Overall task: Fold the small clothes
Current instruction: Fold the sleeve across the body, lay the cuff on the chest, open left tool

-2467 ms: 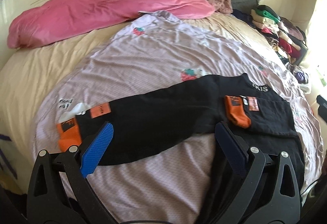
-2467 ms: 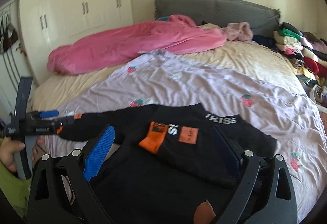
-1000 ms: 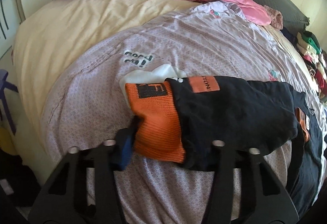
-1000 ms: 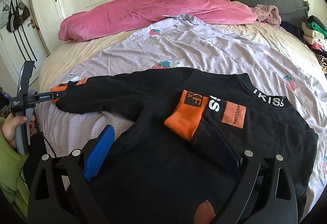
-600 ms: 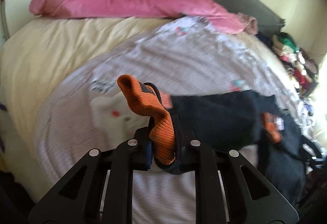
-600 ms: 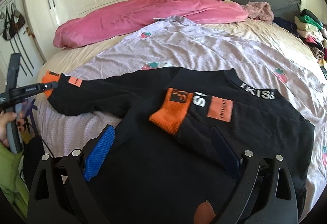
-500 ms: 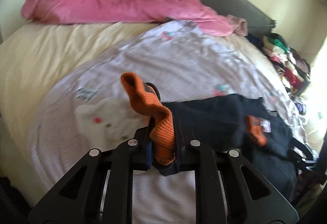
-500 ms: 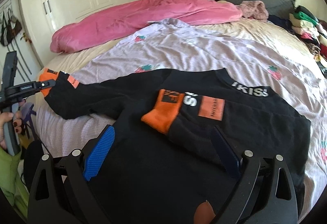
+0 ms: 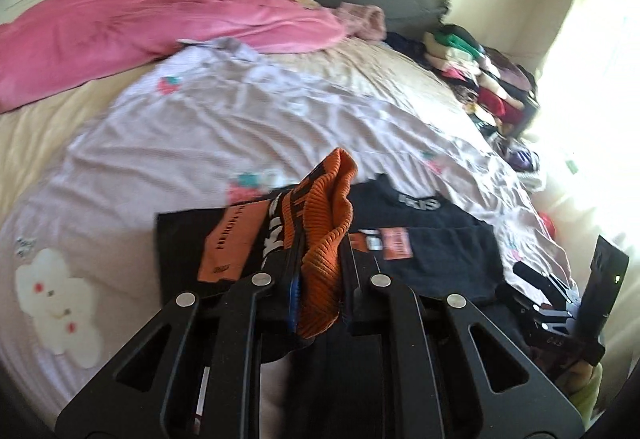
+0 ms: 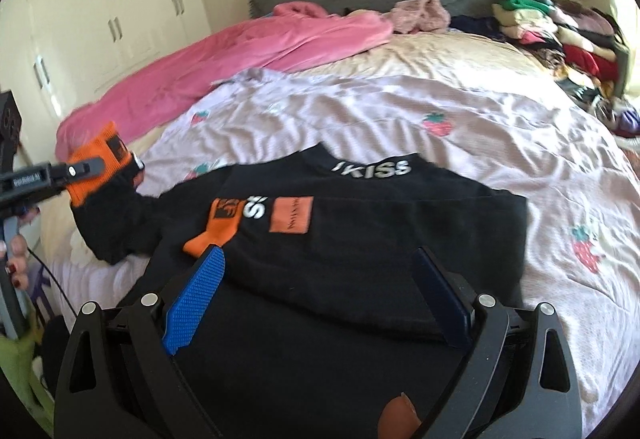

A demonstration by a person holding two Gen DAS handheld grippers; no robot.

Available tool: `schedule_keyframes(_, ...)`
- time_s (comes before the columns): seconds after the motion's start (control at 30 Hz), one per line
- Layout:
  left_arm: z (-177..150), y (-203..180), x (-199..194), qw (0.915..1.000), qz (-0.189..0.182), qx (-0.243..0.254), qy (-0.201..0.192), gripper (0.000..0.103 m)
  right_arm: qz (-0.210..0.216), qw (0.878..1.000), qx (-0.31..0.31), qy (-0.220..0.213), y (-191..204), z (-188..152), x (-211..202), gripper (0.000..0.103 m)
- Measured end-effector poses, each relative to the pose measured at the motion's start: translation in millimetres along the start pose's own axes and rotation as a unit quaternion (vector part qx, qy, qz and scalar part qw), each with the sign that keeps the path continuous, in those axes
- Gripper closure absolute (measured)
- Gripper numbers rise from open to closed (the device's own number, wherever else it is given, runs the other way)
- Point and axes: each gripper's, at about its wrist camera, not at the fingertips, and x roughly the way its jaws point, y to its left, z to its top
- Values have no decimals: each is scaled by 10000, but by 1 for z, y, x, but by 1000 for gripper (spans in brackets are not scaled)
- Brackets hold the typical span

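My left gripper (image 9: pixel 320 279) had just pinched shut on the orange cuff (image 9: pixel 326 239), lifting that sleeve (image 10: pixel 116 223) off the bed's (image 10: pixel 460 55) left edge toward the sweater (image 10: pixel 360 239) for folding, right gripper (image 10: pixel 320 299) spread and empty.

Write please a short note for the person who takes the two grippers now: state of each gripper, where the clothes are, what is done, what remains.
Left gripper: shut on the orange cuff of one sleeve, lifted off the bed.
Right gripper: open, holding nothing, over the black sweater.
Sweater lies on the lilac strawberry sheet; other sleeve already folded across the chest.
Left to do: lay the held sleeve across the body, then fold the body.
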Motion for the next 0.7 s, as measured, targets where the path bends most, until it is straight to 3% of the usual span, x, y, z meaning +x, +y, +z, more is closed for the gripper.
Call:
schedule_keyframes(0.57, -28, -107, 72, 9932, -683, 585, 733, 95, -322, 9947, 892, -392, -75, 3, -41, 9)
schedule_keyframes(0.7, -36, -117, 79, 9896, -911, 604, 932, 88, -333, 9937, 1002, -385, -80, 2, -42, 9)
